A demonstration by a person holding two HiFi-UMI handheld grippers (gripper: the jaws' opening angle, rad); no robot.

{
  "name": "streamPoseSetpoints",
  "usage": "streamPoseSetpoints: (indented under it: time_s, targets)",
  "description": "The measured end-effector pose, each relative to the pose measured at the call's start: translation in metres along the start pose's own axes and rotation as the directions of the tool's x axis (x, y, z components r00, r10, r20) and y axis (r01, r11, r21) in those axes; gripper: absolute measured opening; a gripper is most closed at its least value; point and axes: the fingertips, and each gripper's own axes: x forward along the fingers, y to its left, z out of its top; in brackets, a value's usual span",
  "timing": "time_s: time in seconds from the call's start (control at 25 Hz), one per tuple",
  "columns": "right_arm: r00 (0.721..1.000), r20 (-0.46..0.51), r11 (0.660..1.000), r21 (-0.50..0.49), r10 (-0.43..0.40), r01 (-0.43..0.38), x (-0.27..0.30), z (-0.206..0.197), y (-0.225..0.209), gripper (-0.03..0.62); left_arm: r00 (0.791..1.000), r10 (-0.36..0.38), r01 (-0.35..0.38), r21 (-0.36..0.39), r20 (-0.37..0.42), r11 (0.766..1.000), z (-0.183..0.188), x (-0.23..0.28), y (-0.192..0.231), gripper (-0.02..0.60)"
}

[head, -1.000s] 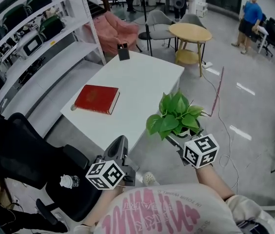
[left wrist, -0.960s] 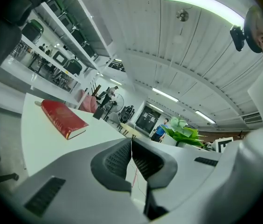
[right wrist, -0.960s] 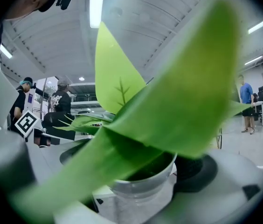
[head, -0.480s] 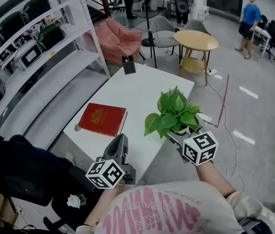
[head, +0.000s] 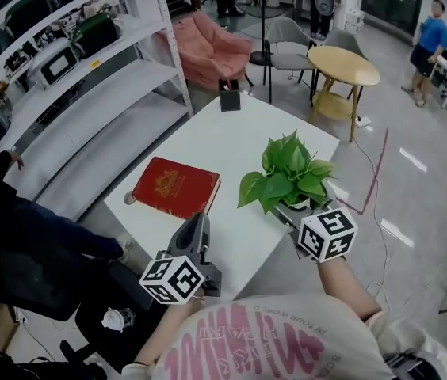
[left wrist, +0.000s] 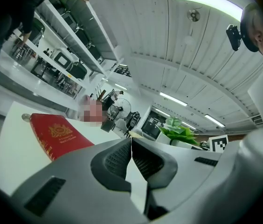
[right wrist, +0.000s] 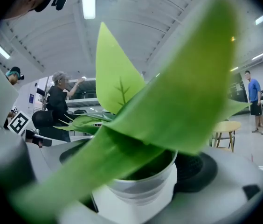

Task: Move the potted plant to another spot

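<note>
1. Clamping down on the white pot, the right gripper (right wrist: 138,169) has the potted plant (right wrist: 145,185) pinched between its two pads, one on each side of the pot wall, with leaves crowding the lens.
2. The left gripper (left wrist: 131,155) is pressed together on nothing, jaws meeting tip to tip.
3. Head view now: the left gripper (head: 200,225) hangs at the near edge of the white table (head: 239,133).
4. The potted plant (head: 288,179) stands upright just ahead of the right gripper (head: 299,212), over the table's near right part. I can't tell whether its base touches the top.
5. A red book (head: 177,187) lies to the plant's left, with a small black object (head: 229,100) at the far end.
6. My read: the right hand owns this move, and bare tabletop lies ahead and to the left.
</note>
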Motion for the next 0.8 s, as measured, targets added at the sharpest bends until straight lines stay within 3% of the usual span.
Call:
streamPoseSetpoints:
  time_s: [0.4,0.8]
  targets:
    - [0.993,-0.083,0.996,-0.005,0.088,-0.089,0.062,-0.029,0.009,0.541,0.993,0.119,-0.12,-0.049,-0.026,0.992,-0.021,-0.006,0.042,0.025]
    - [0.964,-0.151,0.976,0.008,0.216,-0.218,0.134,-0.034,-0.009,0.541,0.967,0.249,-0.244,-0.077,0.052,0.967,0.004,0.024,0.068,0.025]
